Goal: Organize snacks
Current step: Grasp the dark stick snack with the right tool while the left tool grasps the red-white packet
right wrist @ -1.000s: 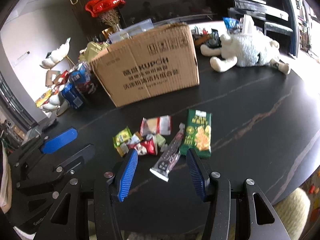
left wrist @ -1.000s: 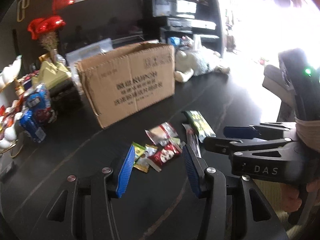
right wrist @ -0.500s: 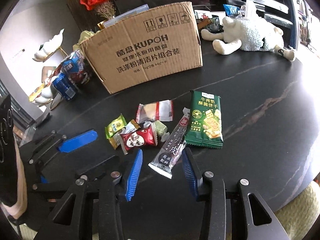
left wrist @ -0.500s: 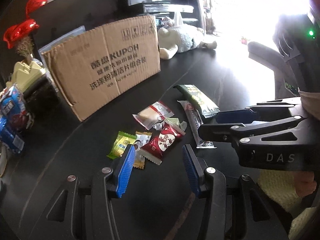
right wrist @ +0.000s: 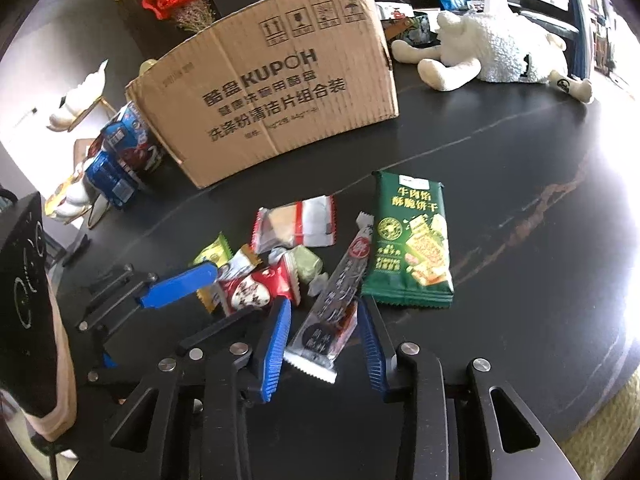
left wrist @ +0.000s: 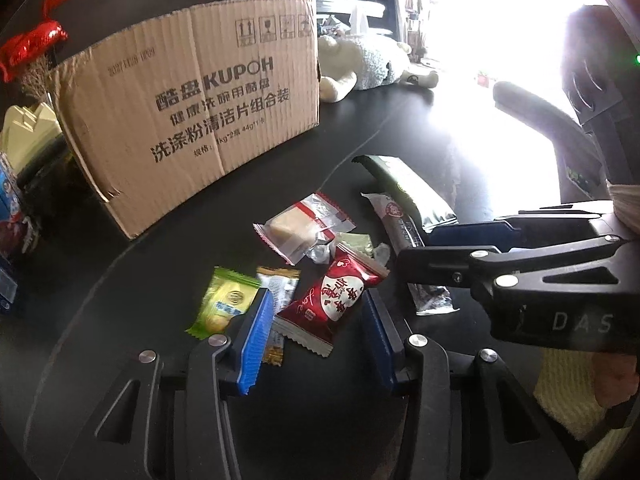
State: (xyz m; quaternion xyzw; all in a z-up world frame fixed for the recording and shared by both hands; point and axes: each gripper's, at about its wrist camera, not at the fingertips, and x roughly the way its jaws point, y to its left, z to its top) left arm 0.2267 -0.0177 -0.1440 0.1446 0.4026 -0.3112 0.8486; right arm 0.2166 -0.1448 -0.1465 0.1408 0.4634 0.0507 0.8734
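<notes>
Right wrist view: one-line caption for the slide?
Right gripper open astride a long grey snack bar; green cracker pack beside it, cardboard box behind.

Left tool (left wrist: pixel 316 334), fingers apart, flanking red snack packet (left wrist: pixel 332 300) on tabletop (left wrist: pixel 160 280); cardboard box (left wrist: pixel 192 108) behind.

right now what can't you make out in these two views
- Inside of the cardboard box: both views show only its printed front wall.
- Long grey snack bar: in the left wrist view the right gripper covers its middle.
- Orange-striped packet: the left gripper finger hides part of it.
- Green cracker pack: glare washes out its print in the left wrist view.
</notes>
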